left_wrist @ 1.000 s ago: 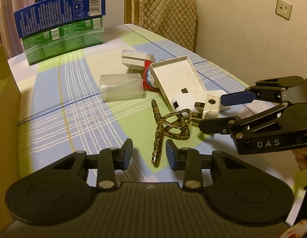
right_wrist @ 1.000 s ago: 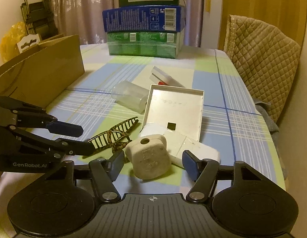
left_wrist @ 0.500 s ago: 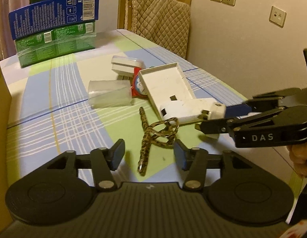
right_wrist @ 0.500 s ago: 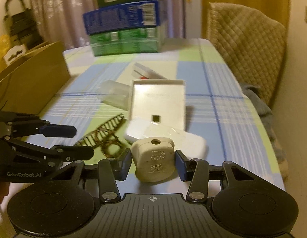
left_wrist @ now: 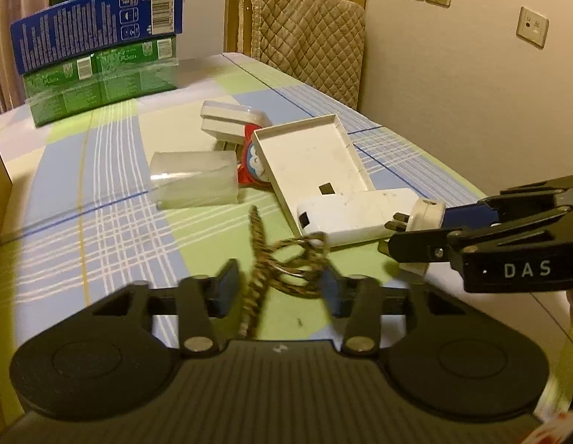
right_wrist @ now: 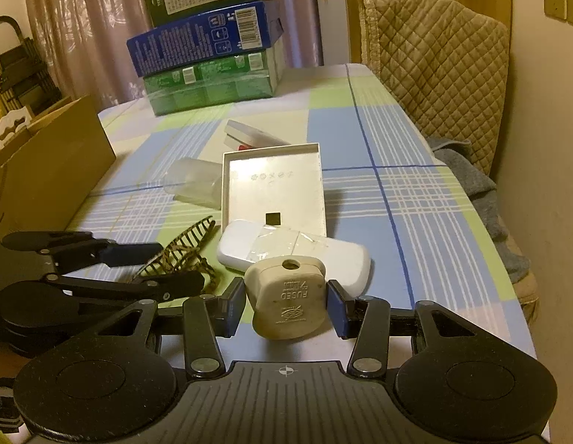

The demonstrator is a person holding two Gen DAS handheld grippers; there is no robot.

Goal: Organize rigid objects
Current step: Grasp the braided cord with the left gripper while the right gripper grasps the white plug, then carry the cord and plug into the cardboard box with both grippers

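My right gripper (right_wrist: 285, 305) is shut on a cream fused plug (right_wrist: 286, 301) and holds it just above the table; it shows from the side in the left wrist view (left_wrist: 421, 218). My left gripper (left_wrist: 277, 288) is open, its fingers either side of a leopard-print hair clip (left_wrist: 286, 259), which also shows in the right wrist view (right_wrist: 183, 255). A white power adapter (left_wrist: 357, 212) lies against a white tray (left_wrist: 308, 159). A clear plastic cup (left_wrist: 194, 179) lies on its side. A white charger (left_wrist: 231, 122) and a red cartoon item (left_wrist: 251, 164) sit behind.
Stacked green and blue boxes (right_wrist: 208, 55) stand at the far end of the checked tablecloth (left_wrist: 101, 203). A cardboard box (right_wrist: 46, 162) stands at the left. A quilted chair (right_wrist: 442, 74) is at the right table edge, beside the wall.
My right gripper has closed on the plug and lifted it slightly. My left gripper has moved forward over the hair clip and opened wider around it.
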